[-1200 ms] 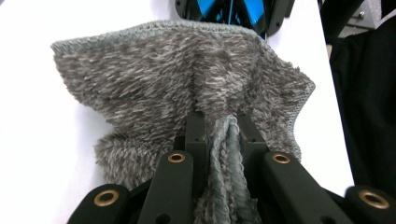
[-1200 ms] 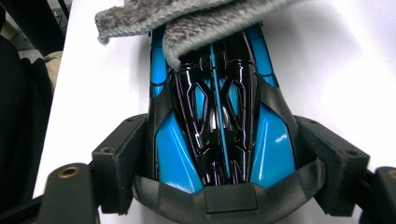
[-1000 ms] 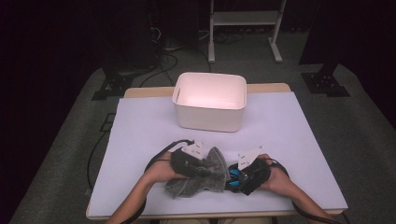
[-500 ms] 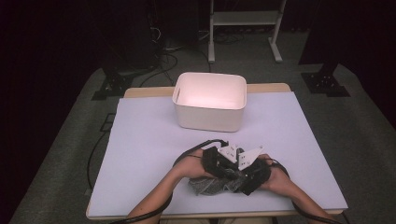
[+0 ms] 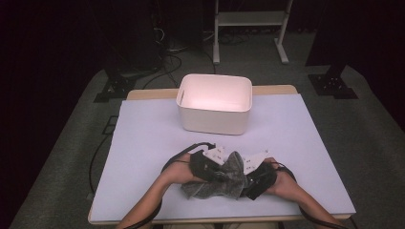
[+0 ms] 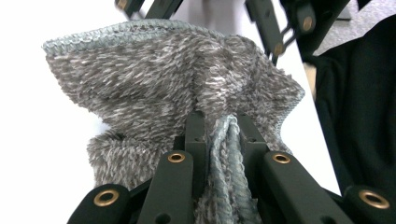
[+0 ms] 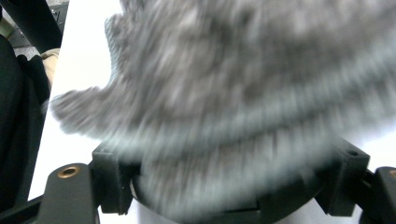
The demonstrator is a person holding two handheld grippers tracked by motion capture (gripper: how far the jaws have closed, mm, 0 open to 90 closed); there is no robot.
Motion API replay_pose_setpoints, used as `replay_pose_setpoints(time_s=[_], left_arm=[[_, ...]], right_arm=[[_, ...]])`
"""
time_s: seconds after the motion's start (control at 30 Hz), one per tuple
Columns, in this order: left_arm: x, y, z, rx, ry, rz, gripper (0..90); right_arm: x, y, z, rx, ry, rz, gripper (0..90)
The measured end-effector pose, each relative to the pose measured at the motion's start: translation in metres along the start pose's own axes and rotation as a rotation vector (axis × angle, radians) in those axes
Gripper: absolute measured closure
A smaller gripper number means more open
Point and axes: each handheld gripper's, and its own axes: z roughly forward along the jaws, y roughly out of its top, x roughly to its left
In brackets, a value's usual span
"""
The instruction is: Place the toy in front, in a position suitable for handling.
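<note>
A: Where is the grey towel (image 5: 220, 180)?
B: Bunched at the counter's (image 5: 143, 143) near edge. Left tongs (image 6: 218, 135) pinch a fold tight; right tongs (image 7: 224, 186) gape wide, cloth between them, grip uncertain.
A: Advice?
B: Bring edges together evenly, probably before the far bin (image 5: 215, 102).

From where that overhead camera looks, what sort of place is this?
Probably a recording studio or lab: dark surroundings, loose floor cables, a metal stand, and one lit table with a white bin.

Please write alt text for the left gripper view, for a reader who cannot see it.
The left tongs are shut on a bunched fold of a fluffy grey towel, which spreads above them over a white table.
</note>
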Motion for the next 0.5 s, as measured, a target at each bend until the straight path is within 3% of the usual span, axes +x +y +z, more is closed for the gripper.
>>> replay_pose_setpoints(time_s=[0.27, 0.4, 0.5], left_arm=[[-0.004, -0.041, -0.022, 0.028, 0.047, -0.080, 78.9], [-0.006, -0.052, -0.029, 0.044, 0.063, -0.099, 78.9], [-0.009, -0.055, -0.030, 0.028, 0.059, -0.103, 78.8]], right_arm=[[0.000, 0.000, 0.000, -0.001, 0.001, -0.001, 21.7], [-0.001, 0.000, 0.000, -0.003, 0.003, 0.001, 21.7], [-0.001, 0.000, 0.000, -0.003, 0.002, 0.001, 21.7]])
